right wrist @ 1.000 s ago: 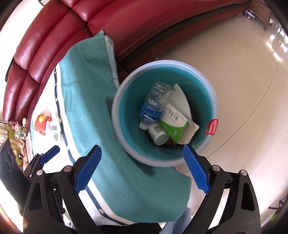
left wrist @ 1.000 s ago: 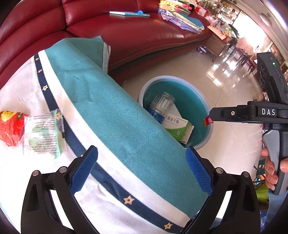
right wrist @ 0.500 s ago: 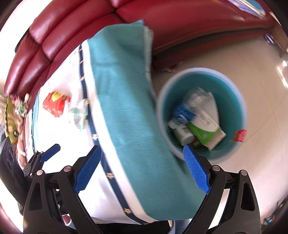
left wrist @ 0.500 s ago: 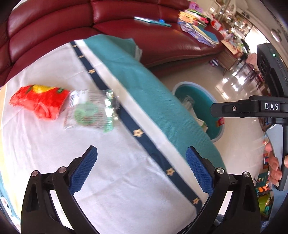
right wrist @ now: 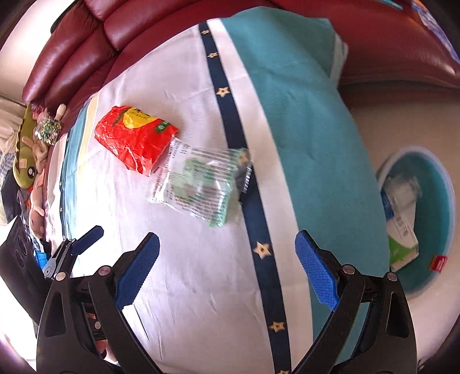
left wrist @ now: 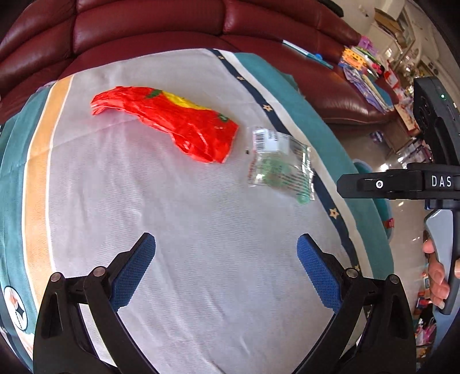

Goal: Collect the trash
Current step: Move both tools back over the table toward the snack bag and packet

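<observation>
A crumpled red snack bag lies on the white cloth of the table. Beside it rests a clear wrapper with green print, its edge touching the red bag in the right wrist view. My left gripper is open above the bare cloth, short of both pieces. My right gripper is open too, hovering just in front of the clear wrapper. A teal bin on the floor at the right holds a bottle and a green carton.
A teal-bordered tablecloth with a navy star stripe drapes over the table edge. A dark red sofa curves behind the table. Soft toys sit at the left. A person's hand holds the right gripper's handle.
Both grippers have swung left from over the bin to above the table. The red bag and clear wrapper now lie ahead of them, and the bin has slid to the right edge.
</observation>
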### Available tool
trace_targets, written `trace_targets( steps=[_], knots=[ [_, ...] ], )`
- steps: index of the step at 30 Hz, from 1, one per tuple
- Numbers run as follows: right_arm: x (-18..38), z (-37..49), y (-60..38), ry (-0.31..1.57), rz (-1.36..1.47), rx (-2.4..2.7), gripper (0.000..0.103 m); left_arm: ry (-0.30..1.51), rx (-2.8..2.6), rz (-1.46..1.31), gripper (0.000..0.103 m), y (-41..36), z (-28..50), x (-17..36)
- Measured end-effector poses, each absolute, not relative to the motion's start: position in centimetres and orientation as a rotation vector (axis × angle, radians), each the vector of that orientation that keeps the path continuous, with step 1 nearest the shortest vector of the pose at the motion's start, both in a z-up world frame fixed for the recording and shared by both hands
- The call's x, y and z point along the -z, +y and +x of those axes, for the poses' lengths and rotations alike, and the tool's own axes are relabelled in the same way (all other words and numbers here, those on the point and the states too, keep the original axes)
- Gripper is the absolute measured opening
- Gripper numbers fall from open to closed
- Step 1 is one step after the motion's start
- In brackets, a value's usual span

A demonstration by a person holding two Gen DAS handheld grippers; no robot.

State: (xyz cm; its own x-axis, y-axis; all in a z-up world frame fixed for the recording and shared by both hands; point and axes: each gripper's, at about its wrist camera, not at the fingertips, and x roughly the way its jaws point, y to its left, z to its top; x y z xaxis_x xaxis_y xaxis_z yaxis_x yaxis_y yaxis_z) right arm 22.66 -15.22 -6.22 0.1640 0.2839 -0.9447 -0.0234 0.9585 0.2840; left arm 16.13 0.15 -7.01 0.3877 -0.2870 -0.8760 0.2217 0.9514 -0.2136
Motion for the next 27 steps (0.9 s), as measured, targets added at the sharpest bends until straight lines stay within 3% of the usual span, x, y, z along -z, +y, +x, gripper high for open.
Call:
trace_targets(
  steps=[11,27],
  knots=[
    [8.5,28.4,-6.8,1.443,-0.297,-0.412,0.091,1.125,0.22,-0.103,0.099,6.8,17.4,7.7],
    [10.9,26.0,-8.3,1.503,-0.357,-0.416,0.091,1.137,0.228,-0.111,0.099,6.1,19.6,8.8]
  ],
)
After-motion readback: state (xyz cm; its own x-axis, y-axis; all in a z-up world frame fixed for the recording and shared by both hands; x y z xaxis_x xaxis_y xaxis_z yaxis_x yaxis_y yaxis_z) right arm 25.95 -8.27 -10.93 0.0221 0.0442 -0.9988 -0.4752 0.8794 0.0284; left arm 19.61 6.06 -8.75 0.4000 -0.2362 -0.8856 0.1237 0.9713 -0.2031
